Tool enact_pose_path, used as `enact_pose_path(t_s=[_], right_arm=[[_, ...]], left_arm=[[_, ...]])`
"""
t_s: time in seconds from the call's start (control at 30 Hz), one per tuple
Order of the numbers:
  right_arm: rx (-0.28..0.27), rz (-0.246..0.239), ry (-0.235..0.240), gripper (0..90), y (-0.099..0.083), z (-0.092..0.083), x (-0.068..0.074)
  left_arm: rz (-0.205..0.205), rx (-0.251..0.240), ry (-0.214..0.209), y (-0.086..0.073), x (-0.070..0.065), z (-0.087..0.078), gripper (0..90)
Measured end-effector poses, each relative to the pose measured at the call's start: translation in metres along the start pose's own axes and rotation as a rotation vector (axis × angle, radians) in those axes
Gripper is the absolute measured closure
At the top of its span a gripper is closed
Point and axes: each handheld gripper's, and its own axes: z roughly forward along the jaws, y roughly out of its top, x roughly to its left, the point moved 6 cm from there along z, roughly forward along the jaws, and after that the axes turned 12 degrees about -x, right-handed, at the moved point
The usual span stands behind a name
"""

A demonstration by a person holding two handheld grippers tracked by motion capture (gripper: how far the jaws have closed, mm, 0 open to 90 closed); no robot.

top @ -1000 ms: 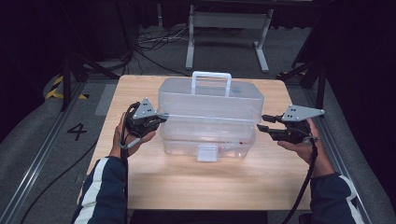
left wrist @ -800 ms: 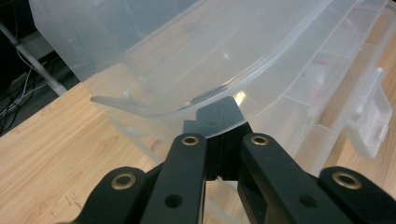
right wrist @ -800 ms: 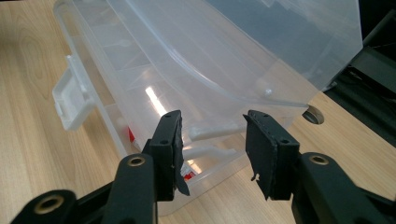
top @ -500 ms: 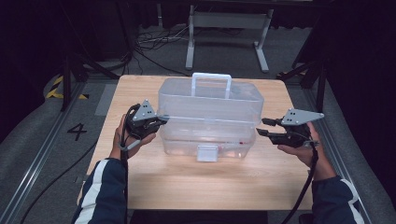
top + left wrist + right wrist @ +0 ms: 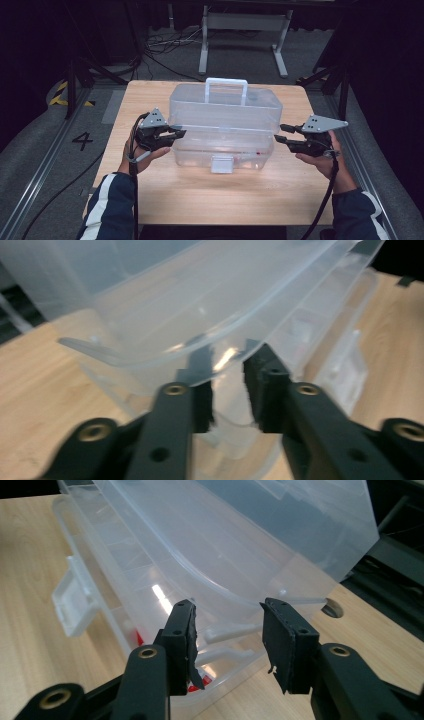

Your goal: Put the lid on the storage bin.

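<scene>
A clear plastic toolbox point(image 5: 225, 115) with a white handle point(image 5: 226, 82) and a front latch point(image 5: 222, 164) stands mid-table, its lid point(image 5: 240, 540) ajar above the base. My left gripper point(image 5: 176, 134) is at the box's left end. Its jaws have just been opening, and in the left gripper view point(image 5: 227, 385) the lid's rim point(image 5: 150, 352) runs just past the parted fingertips without being pinched. My right gripper point(image 5: 279, 132) is at the right end, open, with the lid's edge crossing the wide gap point(image 5: 227, 630) untouched. Something small and red point(image 5: 139, 639) lies inside the base.
The wooden table point(image 5: 210, 200) has bare room in front of the box and at both sides. Behind it stand a metal frame point(image 5: 245, 22) and floor cables point(image 5: 160, 50). A rail with a "4" mark point(image 5: 82, 141) runs along the left.
The left gripper's jaws have parted a little at the box's left end. Both hands and the box stay where they were.
</scene>
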Motion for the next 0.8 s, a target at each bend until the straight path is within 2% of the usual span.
enact_pose_path(t_s=[0.03,0.07,0.1,0.13,0.17,0.23,0.27,0.37,0.43,0.53,0.7,0.8], right_arm=[[-0.009,-0.004,-0.019,59.4,0.001,0.0,-0.001],[-0.014,0.0,-0.024,59.9,0.001,0.0,-0.002],[-0.021,0.004,-0.029,60.4,0.001,0.0,-0.003],[-0.021,0.004,-0.029,60.4,0.001,0.0,-0.003],[-0.033,0.012,-0.037,61.0,0.002,-0.001,-0.003],[-0.028,0.018,-0.027,60.6,0.001,-0.001,-0.003],[-0.028,0.018,-0.027,60.6,0.001,-0.001,-0.003],[-0.015,0.015,-0.018,60.4,-0.001,-0.001,-0.002],[-0.004,0.01,-0.016,60.1,-0.001,-0.001,-0.001],[0.015,0.006,0.009,58.7,-0.004,-0.002,0.002],[0.026,0.014,0.029,58.2,-0.007,-0.005,0.004],[0.052,-0.003,0.04,55.5,-0.011,-0.006,0.007]], left_arm=[[0.006,0.003,-0.001,0.0,-0.001,0.0,73.2],[0.009,0.005,0.009,0.0,-0.001,-0.001,72.1],[-0.026,-0.02,0.015,0.001,-0.001,-0.005,70.7],[-0.026,-0.02,0.015,0.001,-0.001,-0.005,70.5],[-0.034,-0.04,0.008,0.001,-0.001,-0.009,70.5],[-0.013,-0.049,0.038,0.001,-0.002,-0.015,77.8],[-0.013,-0.049,0.038,0.001,-0.002,-0.015,79.6],[0.012,-0.039,0.072,-0.002,-0.002,-0.016,81.2],[0.013,-0.035,0.069,-0.004,-0.003,-0.015,82.6],[0.035,-0.014,0.073,-0.008,-0.004,-0.016,84.2],[0.038,-0.014,0.079,-0.01,-0.004,-0.019,86.4],[0.046,-0.018,0.084,-0.01,-0.005,-0.019,86.8]])
